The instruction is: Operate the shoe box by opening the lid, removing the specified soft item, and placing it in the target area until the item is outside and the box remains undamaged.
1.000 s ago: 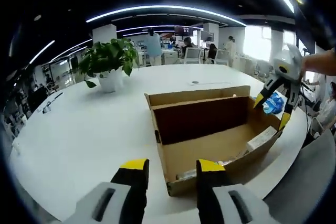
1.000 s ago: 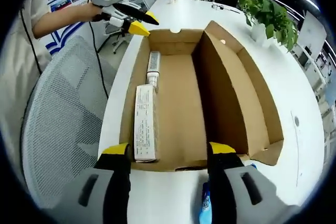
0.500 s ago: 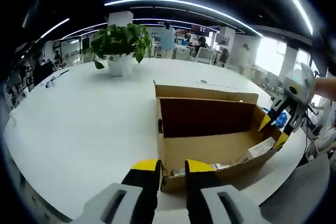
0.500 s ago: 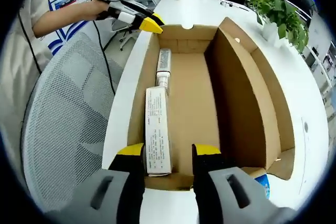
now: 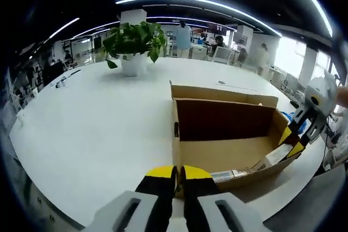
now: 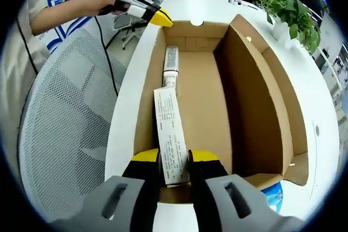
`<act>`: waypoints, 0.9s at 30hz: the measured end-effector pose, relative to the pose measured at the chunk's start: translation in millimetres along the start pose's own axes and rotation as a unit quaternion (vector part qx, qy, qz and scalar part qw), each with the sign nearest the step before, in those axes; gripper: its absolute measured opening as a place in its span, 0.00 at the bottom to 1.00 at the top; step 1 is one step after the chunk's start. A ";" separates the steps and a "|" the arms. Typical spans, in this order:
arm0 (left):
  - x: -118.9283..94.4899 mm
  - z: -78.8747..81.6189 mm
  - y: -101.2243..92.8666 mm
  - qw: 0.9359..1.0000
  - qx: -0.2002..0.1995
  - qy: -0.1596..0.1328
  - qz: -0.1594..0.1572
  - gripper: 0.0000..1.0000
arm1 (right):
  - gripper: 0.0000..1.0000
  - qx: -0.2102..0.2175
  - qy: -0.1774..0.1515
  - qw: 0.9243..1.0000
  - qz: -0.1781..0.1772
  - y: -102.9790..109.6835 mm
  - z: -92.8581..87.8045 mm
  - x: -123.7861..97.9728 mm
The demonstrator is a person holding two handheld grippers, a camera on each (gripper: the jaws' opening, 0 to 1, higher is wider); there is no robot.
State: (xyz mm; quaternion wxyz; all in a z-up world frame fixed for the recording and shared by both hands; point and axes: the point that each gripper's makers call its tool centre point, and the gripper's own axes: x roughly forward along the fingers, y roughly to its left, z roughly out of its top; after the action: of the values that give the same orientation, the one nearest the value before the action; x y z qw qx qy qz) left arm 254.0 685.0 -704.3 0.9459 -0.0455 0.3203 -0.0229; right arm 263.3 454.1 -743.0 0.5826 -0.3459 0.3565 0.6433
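An open cardboard shoe box [image 5: 228, 153] lies on the white table, its lid [image 5: 223, 119] standing upright along the far side. Inside, a long white carton [image 6: 169, 134] lies against one wall with a silver tube [image 6: 171, 61] beyond it. My right gripper [image 6: 174, 157] is shut on the carton's near end, which tilts up over the box's end wall; the same gripper [image 5: 293, 140] is seen at the box's right end in the left gripper view. At the opposite end, my left gripper [image 5: 178, 173] is closed on the box's corner edge, also seen as my left gripper [image 6: 155, 16].
A potted plant [image 5: 133, 42] stands far back on the round table [image 5: 92, 129]. A grey mesh chair [image 6: 65, 118] sits beside the table's edge by the box. A blue packet [image 6: 274, 195] lies on the table just outside the box. A person's arm [image 6: 60, 17] holds the left gripper.
Both pairs of jaws have narrowed from wide open. The right ones closed on the white carton, whose near end has risen; the left ones closed at the box's corner.
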 end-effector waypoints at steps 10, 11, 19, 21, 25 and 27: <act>0.2 -0.2 -0.4 1.000 -0.006 0.005 0.006 0.03 | 0.16 0.004 0.006 1.000 -0.014 -0.6 2.3 -2.7; 0.1 -0.2 -0.9 1.000 -0.005 0.006 0.006 0.03 | 0.16 0.007 0.005 1.000 -0.015 -0.5 2.8 -3.6; 0.6 -0.2 -1.2 1.000 -0.002 0.008 0.007 0.03 | 0.16 0.008 -0.004 1.000 -0.029 0.7 6.1 -12.4; 0.7 -0.2 -1.4 1.000 0.000 0.008 0.009 0.03 | 0.16 0.007 -0.009 0.999 -0.034 0.1 8.9 -15.2; 0.8 -0.1 -1.3 1.000 0.000 0.009 0.011 0.03 | 0.15 0.005 -0.017 0.999 -0.042 0.0 14.9 -22.0; 0.7 -0.3 -1.1 1.000 -0.001 0.009 0.011 0.03 | 0.15 0.003 -0.020 0.999 -0.046 -0.5 17.2 -25.2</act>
State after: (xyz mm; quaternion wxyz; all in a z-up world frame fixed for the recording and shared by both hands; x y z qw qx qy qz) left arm 254.4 683.8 -704.9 0.9430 -0.0425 0.3298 -0.0123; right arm 265.4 456.3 -712.6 0.6193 -0.3473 0.3303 0.6219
